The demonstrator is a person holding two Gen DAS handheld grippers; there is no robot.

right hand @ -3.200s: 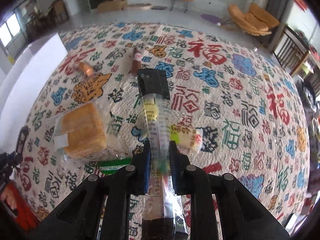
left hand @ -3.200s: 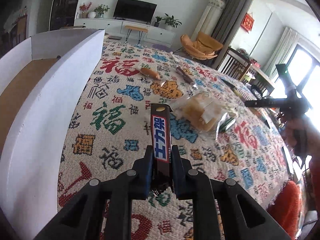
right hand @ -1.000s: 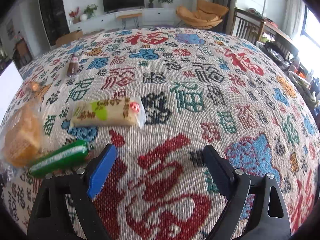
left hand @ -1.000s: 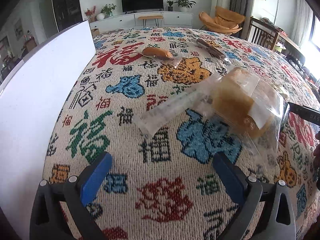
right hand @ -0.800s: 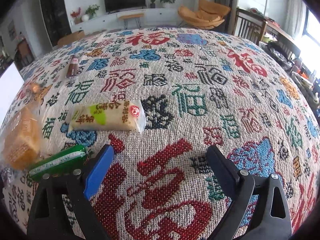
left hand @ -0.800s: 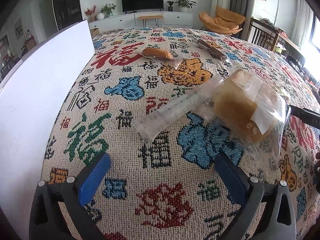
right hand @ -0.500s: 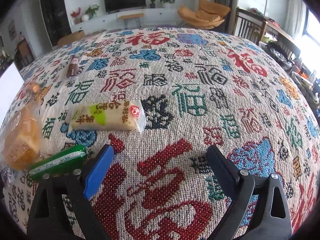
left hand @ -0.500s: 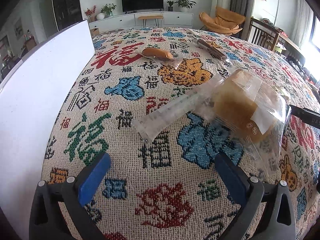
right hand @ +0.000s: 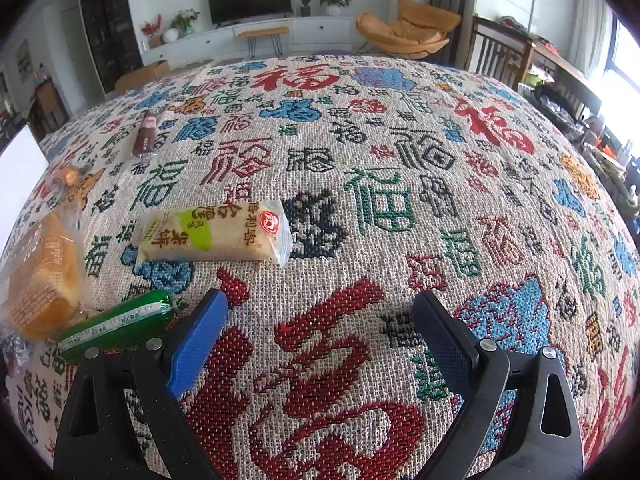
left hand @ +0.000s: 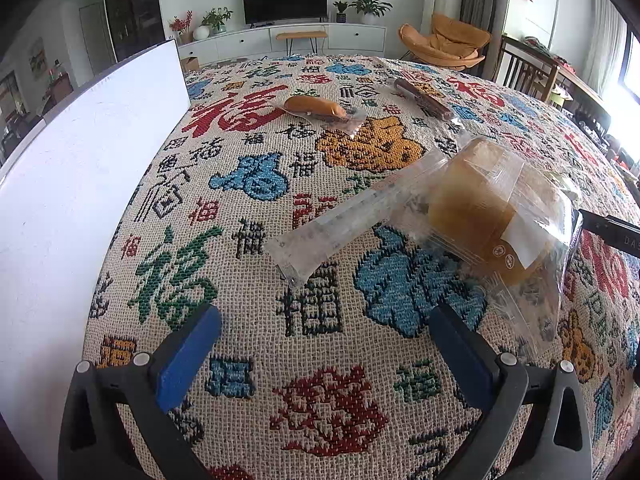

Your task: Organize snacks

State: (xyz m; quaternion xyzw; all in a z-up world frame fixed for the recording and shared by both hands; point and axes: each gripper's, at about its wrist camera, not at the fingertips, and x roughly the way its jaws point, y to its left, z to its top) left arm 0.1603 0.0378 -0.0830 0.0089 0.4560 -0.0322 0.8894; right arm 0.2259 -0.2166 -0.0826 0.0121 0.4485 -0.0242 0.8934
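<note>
Left wrist view: the left gripper (left hand: 324,344) hangs released and empty over the patterned desk (left hand: 248,392), jaws spread wide. A clear-wrapped stick snack (left hand: 340,222) lies just ahead and slightly right of the gap, its long axis slanting from near-left to far-right, its far end touching the bagged bread (left hand: 492,216). Farther off lie an orange sausage (left hand: 314,107) and a dark bar (left hand: 422,99); a white box wall (left hand: 80,184) runs along the left edge. This gripper appears the nearer one to the clear stick, whose slanted lie would likely call for a twist of the wrist.

Right wrist view: the right gripper (right hand: 320,334) is likewise released, holding nothing. A rice cracker pack (right hand: 216,236) lies ahead and to the left, long axis crosswise to the fingers. A green sausage (right hand: 116,326) rests just beside the left finger, outside the jaws, close to the bread (right hand: 42,276).
</note>
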